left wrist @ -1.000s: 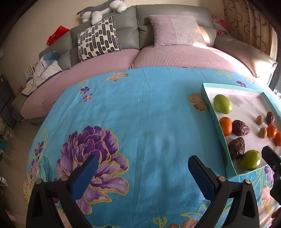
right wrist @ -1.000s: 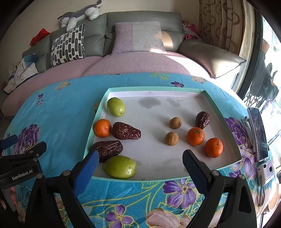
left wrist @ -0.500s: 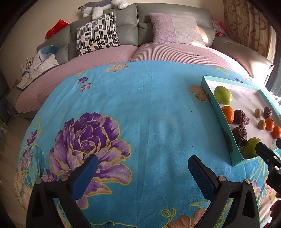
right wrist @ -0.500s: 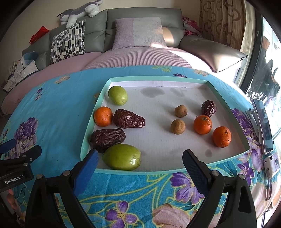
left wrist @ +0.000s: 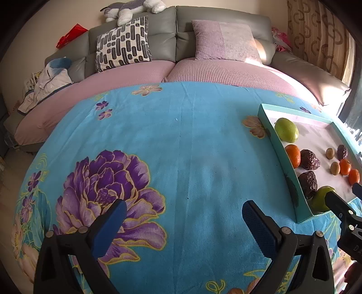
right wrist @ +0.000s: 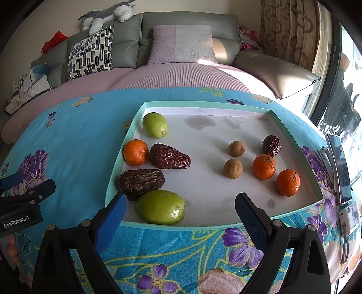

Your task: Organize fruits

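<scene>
The tray (right wrist: pixel 294 144) lies on the cloth (right wrist: pixel 74 140); sofa (right wrist: pixel 181 22) at 12 o'clock, phone (right wrist: pixel 340 167) at 3 o'clock.

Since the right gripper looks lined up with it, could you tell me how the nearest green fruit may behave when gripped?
The green fruit looks smooth and glossy, so it may slip between the pads. Its rounded oval shape suggests it could roll toward the dark date if nudged.

A grey sofa (right wrist: pixel 190 22) with mauve seat covers stands against a cream wall (left wrist: pixel 45 24). It carries a patterned cushion (left wrist: pixel 123 44), a mauve cushion (right wrist: pixel 183 44) and a plush toy (left wrist: pixel 131 9). Sunlight enters past brown curtains (right wrist: pixel 287 29) on the right.
</scene>
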